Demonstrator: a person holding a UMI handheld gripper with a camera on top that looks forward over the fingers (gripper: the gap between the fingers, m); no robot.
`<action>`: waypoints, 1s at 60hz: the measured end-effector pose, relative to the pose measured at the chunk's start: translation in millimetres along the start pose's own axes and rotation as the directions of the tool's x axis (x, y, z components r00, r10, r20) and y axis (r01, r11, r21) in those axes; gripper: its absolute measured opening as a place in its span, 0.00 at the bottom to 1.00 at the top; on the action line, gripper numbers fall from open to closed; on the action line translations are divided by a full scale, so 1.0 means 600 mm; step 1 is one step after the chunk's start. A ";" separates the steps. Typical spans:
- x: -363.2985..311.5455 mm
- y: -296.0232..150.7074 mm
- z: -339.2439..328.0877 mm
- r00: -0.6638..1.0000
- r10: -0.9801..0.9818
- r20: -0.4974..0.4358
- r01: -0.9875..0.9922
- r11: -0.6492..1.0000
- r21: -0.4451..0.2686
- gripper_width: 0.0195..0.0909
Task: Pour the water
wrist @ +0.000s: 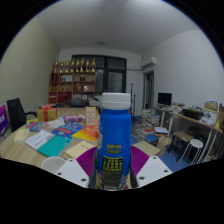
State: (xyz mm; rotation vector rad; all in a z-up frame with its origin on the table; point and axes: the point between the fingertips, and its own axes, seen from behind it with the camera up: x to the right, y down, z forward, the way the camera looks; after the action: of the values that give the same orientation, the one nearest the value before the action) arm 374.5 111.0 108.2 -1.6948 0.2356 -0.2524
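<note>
The hand-held gripper [112, 170] pinches a blue water bottle [115, 135], both fingers pressed against its sides. Behind the bottle, a desk [30, 150] carries scattered colourful papers [55, 140].

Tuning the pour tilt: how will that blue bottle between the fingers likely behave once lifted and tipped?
The blue bottle is tall and narrow, so probably top-heavy and apt to swing. Its smooth, labelled wall may slip against the pads. The white cap looks closed, so likely no spill yet. The gripper appears shut on it; the fill level isn't visible.
</note>
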 end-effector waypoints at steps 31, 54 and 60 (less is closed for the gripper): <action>-0.002 0.111 -0.024 0.994 0.096 -0.058 -0.105 0.980 -0.168 0.91; -0.082 -0.007 -0.411 0.992 0.045 -0.121 -0.071 0.973 -0.220 0.90; -0.144 -0.049 -0.556 0.992 -0.007 -0.123 -0.023 0.970 -0.242 0.90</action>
State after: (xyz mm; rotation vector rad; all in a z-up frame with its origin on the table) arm 192.1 -174.4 179.1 -1.9225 0.3778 -0.3330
